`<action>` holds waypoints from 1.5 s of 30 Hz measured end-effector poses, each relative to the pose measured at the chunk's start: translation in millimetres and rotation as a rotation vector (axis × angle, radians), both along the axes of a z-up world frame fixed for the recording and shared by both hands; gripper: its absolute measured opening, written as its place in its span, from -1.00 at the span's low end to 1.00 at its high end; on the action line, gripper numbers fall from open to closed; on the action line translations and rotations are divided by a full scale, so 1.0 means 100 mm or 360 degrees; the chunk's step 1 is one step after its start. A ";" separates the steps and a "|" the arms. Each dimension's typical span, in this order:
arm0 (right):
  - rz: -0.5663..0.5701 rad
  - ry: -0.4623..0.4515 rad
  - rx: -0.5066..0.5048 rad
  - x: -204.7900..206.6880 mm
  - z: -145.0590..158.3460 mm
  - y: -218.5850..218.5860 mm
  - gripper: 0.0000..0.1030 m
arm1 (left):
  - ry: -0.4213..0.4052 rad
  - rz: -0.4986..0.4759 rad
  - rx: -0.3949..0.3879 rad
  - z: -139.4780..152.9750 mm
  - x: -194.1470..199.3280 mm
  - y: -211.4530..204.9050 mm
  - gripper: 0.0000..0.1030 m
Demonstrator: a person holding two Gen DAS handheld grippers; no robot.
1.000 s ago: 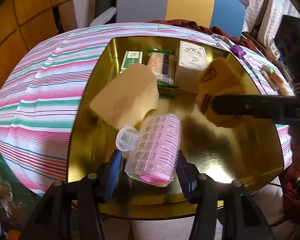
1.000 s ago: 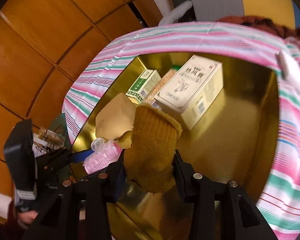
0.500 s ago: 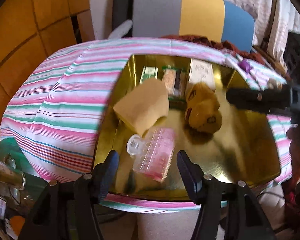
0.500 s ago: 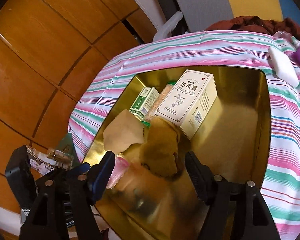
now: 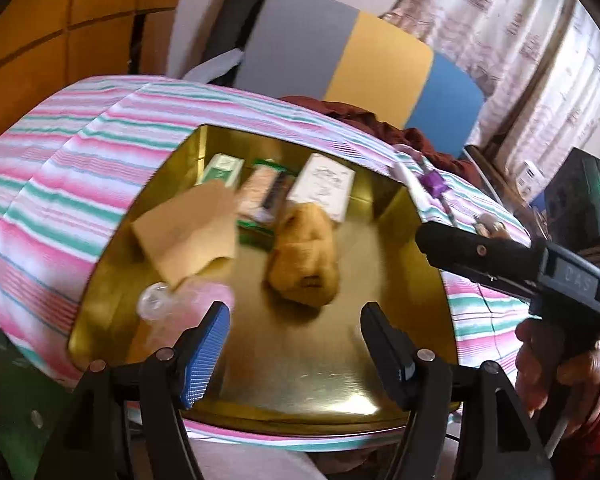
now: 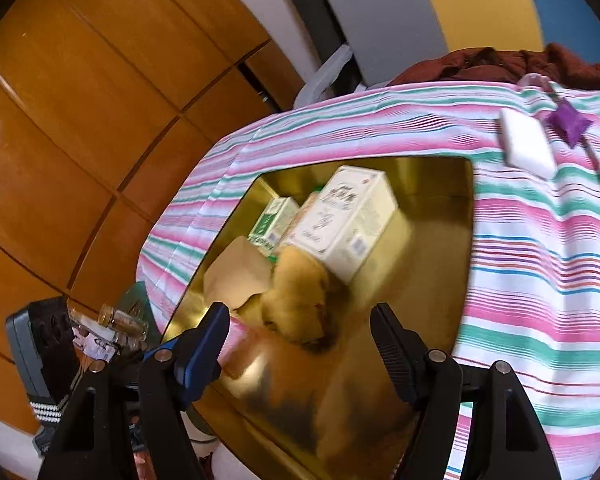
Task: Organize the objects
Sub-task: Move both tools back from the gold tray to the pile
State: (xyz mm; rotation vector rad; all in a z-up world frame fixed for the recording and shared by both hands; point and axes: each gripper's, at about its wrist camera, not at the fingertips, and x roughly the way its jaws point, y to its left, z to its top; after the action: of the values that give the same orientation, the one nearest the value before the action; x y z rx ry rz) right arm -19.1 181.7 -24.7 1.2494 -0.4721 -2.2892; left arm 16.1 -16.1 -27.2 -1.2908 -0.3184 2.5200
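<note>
A gold tray [image 5: 340, 360] [image 6: 432, 240] lies on a striped tablecloth. In it are a mustard knitted sock [image 5: 304, 260] [image 6: 300, 300], a tan block [image 5: 192, 236] [image 6: 236, 276], a pink hair roller [image 5: 188, 300] [image 6: 236, 336], a white box [image 5: 324, 188] [image 6: 344, 220], a green box [image 5: 220, 170] [image 6: 274, 220] and a packet [image 5: 260, 196]. My left gripper [image 5: 296, 312] hovers over the tray's near edge, its jaws opening with nothing between them; the roller lies just left of its left finger. My right gripper [image 6: 300, 316] is open above the sock and touches nothing.
A white bar [image 6: 526, 144] and a purple piece [image 6: 568, 122] lie on the cloth right of the tray. Behind the table are a dark red garment [image 5: 380, 120] and a grey, yellow and blue chair back [image 5: 340, 40]. A glass bottle [image 6: 124, 320] sits low at the left.
The left gripper let go of the pink roller and the right let go of the mustard sock. Both opened and drew back and up. Roller and sock now lie in the tray.
</note>
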 end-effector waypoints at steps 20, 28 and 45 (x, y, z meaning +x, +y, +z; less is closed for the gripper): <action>-0.0331 -0.0012 0.0138 0.14 0.02 1.15 0.44 | 0.0008 -0.0411 -0.0028 0.04 0.04 1.02 0.39; -0.0520 -0.0062 0.0228 0.25 -0.04 1.83 0.47 | 0.0015 -0.0621 -0.0063 0.07 0.06 1.52 0.39; -0.1192 -0.0205 0.0582 0.36 -0.21 3.68 0.70 | -0.0043 -0.0834 -0.0099 -0.01 0.13 2.14 0.39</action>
State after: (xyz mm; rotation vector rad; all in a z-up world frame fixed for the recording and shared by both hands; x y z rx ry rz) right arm 16.5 549.8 -46.2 1.5959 -0.6753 -3.0324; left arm 28.7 197.6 -28.1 -1.2357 0.0887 2.0813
